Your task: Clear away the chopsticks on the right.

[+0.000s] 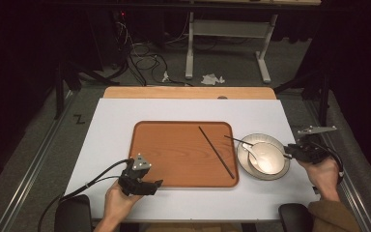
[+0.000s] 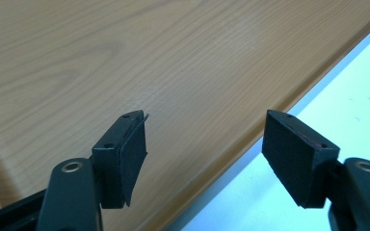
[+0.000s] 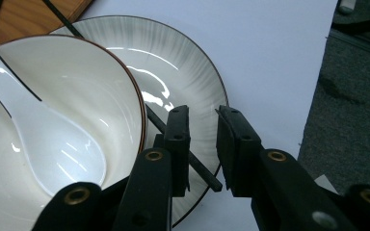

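Resting on one tray [image 1: 174,159]: one chopstick [image 1: 216,152]; left claw [image 2: 204,159] wide open, right claw [image 3: 203,144] narrowly parted, both empty.

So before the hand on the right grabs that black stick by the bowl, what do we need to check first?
1. Right gripper jaws apart enough for the chopstick: ok, there is a narrow gap.
2. Chopstick between the jaws: cannot tell; it passes behind one jaw and its end shows in the gap.
3. Bowl safely out of the way: not ok, its rim is very near the jaw.
4. Spoon resting steady in the bowl: ok.
5. Plate flat on the white table: ok.
6. Left gripper free: ok, open over the tray edge, holding nothing.
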`<state>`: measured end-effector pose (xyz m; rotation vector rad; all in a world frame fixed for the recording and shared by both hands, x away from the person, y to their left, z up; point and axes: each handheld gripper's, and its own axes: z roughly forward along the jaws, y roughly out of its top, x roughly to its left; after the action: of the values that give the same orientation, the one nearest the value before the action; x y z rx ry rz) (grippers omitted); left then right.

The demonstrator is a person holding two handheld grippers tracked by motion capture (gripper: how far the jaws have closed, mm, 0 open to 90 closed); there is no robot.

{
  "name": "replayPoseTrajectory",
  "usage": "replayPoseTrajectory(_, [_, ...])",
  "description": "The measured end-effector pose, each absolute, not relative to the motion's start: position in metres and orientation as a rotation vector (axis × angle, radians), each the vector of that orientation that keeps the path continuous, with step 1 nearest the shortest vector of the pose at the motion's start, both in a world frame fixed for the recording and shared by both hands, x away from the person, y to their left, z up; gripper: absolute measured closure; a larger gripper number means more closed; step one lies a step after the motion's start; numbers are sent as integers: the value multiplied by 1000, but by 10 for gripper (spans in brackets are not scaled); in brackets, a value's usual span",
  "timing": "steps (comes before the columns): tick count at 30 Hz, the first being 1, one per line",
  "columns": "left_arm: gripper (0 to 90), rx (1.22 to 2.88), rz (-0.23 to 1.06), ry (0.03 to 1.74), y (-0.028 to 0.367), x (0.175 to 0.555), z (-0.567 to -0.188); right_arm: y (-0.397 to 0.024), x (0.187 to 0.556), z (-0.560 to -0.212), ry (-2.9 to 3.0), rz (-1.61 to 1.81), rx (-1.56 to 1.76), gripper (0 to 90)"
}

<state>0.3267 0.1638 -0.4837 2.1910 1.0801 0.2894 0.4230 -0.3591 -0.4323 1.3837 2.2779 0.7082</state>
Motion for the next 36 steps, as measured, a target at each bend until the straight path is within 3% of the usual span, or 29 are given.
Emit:
replayPoseTrajectory(19, [321,2192,290,1076,164,326,-483,-357,431,-451,2398,574,1363,720])
replayPoseTrajectory(36, [321,2192,287,1080,163,327,-484,-356,432,-453,2391,526,1328,819])
